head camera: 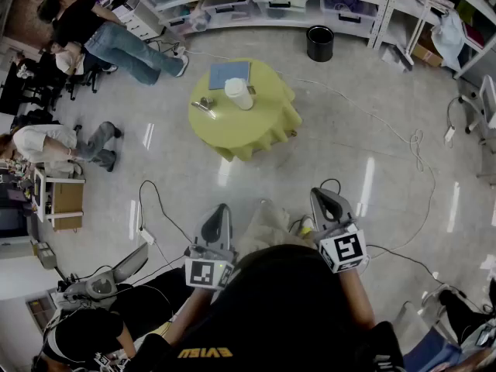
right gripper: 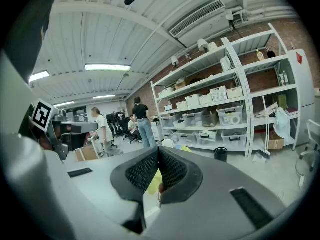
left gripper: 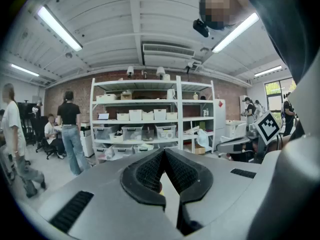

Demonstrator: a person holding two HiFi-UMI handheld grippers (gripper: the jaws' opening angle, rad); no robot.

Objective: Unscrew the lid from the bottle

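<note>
Head view shows bottle (head camera: 239, 94) on table (head camera: 267, 126); gripper views show fingers (left gripper: 145, 176) together.

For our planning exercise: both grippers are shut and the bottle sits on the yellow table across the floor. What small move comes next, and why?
Probably a step toward the yellow table. The white bottle stands on it, well beyond the left gripper and right gripper, both shut, empty and held close to the person's body, so nothing can be gripped from here.

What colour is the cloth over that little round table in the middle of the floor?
The tablecloth is yellow; the head view shows it best.
</note>
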